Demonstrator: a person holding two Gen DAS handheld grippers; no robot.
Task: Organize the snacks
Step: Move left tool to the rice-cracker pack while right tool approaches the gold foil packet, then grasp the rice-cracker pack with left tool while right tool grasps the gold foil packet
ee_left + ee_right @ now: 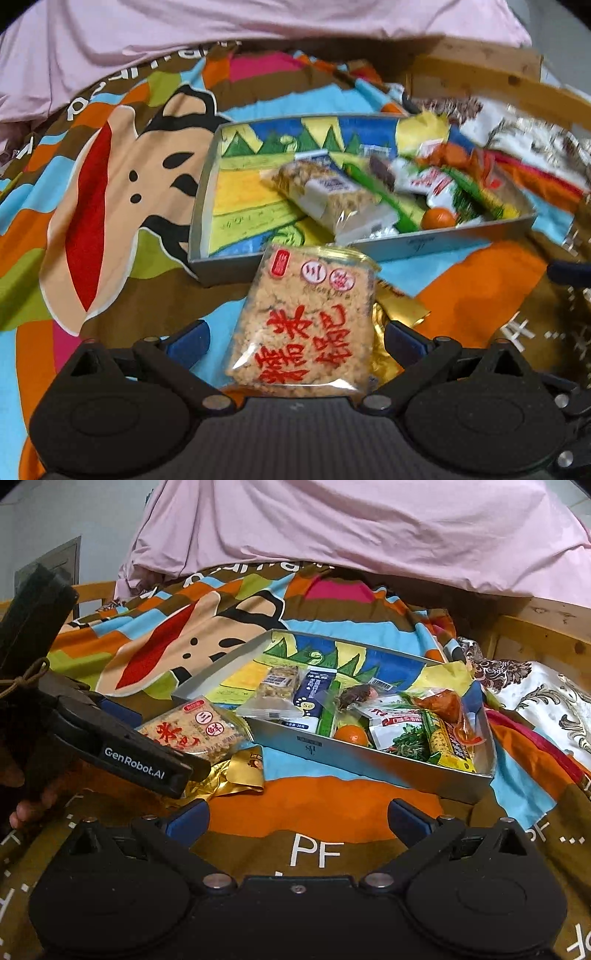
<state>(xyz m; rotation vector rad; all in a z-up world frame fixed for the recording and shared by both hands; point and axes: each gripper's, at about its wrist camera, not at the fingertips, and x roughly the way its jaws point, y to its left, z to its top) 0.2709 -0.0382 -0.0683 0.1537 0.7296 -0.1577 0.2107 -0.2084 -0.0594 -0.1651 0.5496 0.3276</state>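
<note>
My left gripper (295, 341) sits spread wide around the rice cracker packet (303, 321) lying on the blanket just outside the tray (443, 236); it looks light, crinkly and brittle, so I'd pinch its side edges gently, my right gripper (297, 821) unclenched, empty.

Left gripper (297, 341) at bottom centre of its view, blue-tipped fingers spread wide apart. Right gripper (298, 821) likewise low centre, jaws wide. In right view, a hand (26, 797) at left edge grips the left tool's handle
</note>
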